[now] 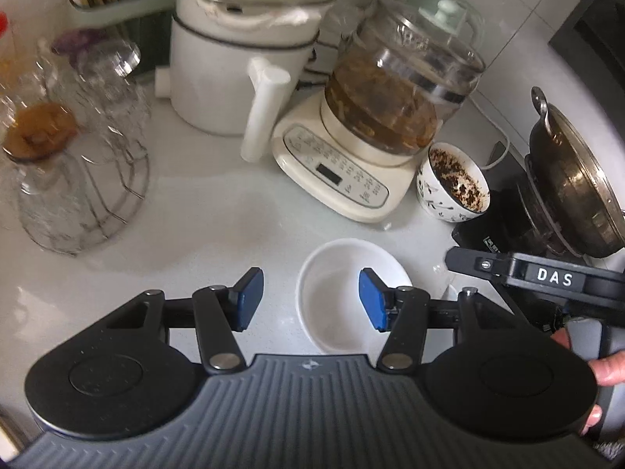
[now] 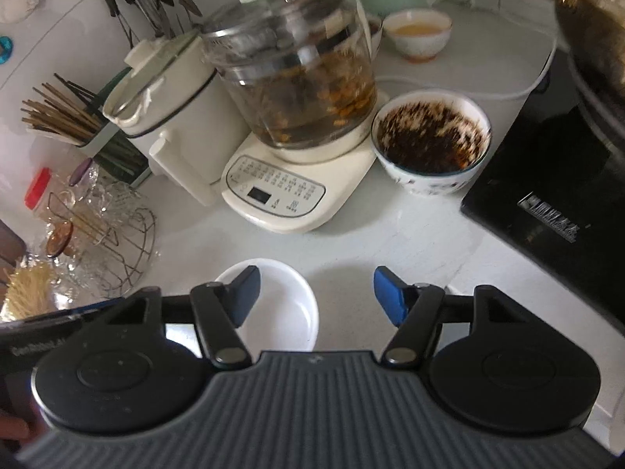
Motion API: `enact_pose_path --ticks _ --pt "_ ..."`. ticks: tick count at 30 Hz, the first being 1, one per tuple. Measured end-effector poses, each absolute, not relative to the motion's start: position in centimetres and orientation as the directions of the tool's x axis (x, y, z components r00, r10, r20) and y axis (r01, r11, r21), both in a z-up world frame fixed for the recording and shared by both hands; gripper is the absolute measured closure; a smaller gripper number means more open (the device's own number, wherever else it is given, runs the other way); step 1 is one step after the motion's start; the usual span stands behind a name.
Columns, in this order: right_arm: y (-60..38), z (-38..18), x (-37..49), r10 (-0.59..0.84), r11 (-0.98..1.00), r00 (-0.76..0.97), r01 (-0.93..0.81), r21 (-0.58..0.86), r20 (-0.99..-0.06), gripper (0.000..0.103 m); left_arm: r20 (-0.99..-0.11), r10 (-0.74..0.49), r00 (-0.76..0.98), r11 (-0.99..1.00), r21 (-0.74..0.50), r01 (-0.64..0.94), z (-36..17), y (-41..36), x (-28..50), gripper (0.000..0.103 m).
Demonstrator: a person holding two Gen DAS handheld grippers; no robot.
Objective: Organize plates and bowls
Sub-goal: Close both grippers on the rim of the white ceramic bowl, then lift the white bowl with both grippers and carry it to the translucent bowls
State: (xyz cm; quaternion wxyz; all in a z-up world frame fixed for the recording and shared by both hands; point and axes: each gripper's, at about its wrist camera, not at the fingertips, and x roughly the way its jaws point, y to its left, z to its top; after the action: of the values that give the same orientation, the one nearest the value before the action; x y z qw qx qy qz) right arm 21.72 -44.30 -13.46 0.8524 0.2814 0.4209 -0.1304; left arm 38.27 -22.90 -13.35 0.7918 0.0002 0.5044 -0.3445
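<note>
Below both of my wide-open, empty hand-held grippers, left (image 1: 310, 299) and right (image 2: 316, 295), the white bowl (image 1: 340, 293) sits on the counter (image 1: 218, 215), and crowding it together risks collision or knocking the bowl.

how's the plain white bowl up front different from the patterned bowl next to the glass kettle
The plain white bowl is empty; the patterned bowl is coated inside with dark bits. The white bowl has no decoration; the patterned bowl carries dark leafy marks on its outside. The white bowl lies nearest the grippers; the patterned bowl stands further back beside the kettle base. Both stand upright on the white counter.
</note>
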Motion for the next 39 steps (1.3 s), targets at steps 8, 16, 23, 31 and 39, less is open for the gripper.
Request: enact_pose_path --ticks 8,16,23,31,39 --pt "-45.4 -17.8 24.1 0.208 0.767 0.512 0.443 0.464 -0.833 0.038 -0.833 -0.53 0.159 0.784 -0.41 0.465 -17.1 -24.6 39.0 0.043" --pt "-45.9 -19.5 25.4 0.267 0.747 0.47 0.451 0.489 -0.841 0.038 -0.855 -0.507 0.108 0.813 -0.433 0.389 -19.8 -25.0 39.9 0.043" --pt "-46.7 -20.4 26.1 0.305 0.726 0.458 0.456 0.515 -0.835 0.065 -0.854 -0.508 0.11 0.82 -0.44 0.366 -20.1 -25.2 40.2 0.049" --pt "-46.6 -20.8 27.2 0.326 0.71 0.446 0.467 0.527 -0.834 0.085 -0.863 -0.502 0.06 0.817 -0.45 0.36 -20.6 -25.2 41.1 0.072" --pt "-46.6 -21.0 27.0 0.351 0.69 0.45 0.468 0.552 -0.821 0.088 -0.858 -0.514 -0.011 0.813 -0.492 0.311 -22.2 -24.9 41.4 0.079"
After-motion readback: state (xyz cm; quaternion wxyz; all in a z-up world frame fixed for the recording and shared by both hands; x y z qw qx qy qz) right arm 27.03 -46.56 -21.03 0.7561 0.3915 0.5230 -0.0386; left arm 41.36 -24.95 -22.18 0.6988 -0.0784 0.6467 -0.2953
